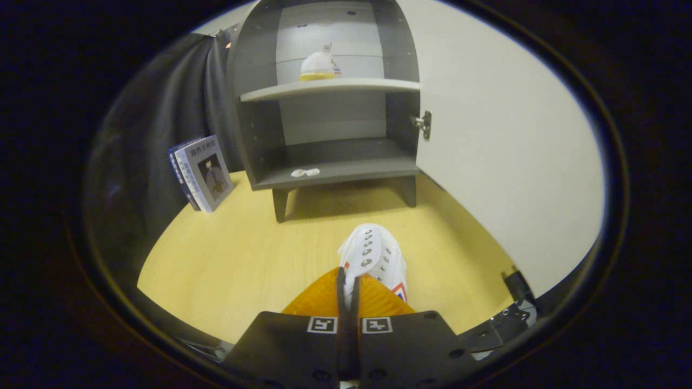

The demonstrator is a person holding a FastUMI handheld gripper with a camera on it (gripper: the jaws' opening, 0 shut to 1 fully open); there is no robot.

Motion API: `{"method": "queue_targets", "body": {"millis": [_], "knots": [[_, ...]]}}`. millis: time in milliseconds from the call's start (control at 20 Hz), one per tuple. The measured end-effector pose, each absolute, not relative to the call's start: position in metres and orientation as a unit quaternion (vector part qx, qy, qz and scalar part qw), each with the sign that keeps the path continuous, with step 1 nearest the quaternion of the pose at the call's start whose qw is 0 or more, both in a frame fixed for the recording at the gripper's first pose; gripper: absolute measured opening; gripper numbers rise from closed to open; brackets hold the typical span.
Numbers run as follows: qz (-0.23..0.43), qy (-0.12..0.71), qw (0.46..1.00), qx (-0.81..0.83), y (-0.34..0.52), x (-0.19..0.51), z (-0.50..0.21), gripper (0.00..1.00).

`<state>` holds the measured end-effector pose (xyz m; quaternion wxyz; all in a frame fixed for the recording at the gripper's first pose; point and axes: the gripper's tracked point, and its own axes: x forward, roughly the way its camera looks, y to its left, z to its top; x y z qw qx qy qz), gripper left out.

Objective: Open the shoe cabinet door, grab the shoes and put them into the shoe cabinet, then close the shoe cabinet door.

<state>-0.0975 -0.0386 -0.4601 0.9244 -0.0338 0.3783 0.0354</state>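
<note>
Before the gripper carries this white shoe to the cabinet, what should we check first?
1. Door: the white cabinet door is swung wide open. Ok.
2. Grip: the gripper has its fingers closed on the white sneaker with silver eyelets. Ok.
3. Grip firmness: how much of the sneaker sits between the fingers is hidden. Cannot tell.
4. Path: the yellow wooden floor between sneaker and grey shoe cabinet is bare. Ok.
5. Lower shelf: a small white object lies near its front edge. Not ok.
6. Upper shelf: another white shoe with a yellow sole sits there. Ok.
</note>
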Motion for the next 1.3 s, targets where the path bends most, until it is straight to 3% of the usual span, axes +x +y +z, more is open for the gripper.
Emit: {"method": "queue_targets", "body": {"millis": [750, 1300], "knots": [[0.040, 0.227, 0.972, -0.054, -0.001, 0.050, -0.256, 0.02], [0.071, 0.214, 0.972, -0.070, -0.008, 0.242, -0.258, 0.02]]}}
